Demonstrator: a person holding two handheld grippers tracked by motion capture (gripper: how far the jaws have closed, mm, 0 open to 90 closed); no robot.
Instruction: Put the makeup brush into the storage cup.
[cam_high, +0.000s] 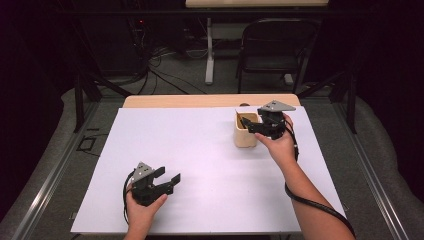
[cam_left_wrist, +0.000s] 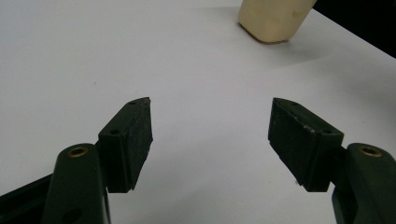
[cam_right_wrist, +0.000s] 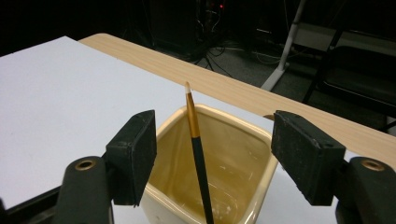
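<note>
You are holding your right tongs (cam_high: 256, 125) over the cream square cup (cam_high: 246, 135) at the far right of the white worktop (cam_high: 200, 165), and in the right gripper view those right tongs (cam_right_wrist: 212, 144) are standing wide open, one jaw at each side of the cup's (cam_right_wrist: 219, 163) rim, gripping nothing. The paintbrush (cam_right_wrist: 197, 154) is standing inside the cup, leaning a little, its black handle running down to the cup's floor and its pale tip rising above the rim, between the two jaws but touching neither. You are resting your left tongs (cam_high: 162, 182) low at the near left, well apart from the cup; in the left gripper view these left tongs (cam_left_wrist: 210, 135) are also spread wide and empty, looking across bare worktop toward the cup (cam_left_wrist: 273, 21) far off. Judging by this, you are either reaching for the brush or releasing it into the cup, and the pictures do not settle which. If you are picking it up, you are needing to lower the jaws onto the upper handle, close on it squarely, and lift straight up so the cup is not tipping; the thin handle could slip or pivot.
</note>
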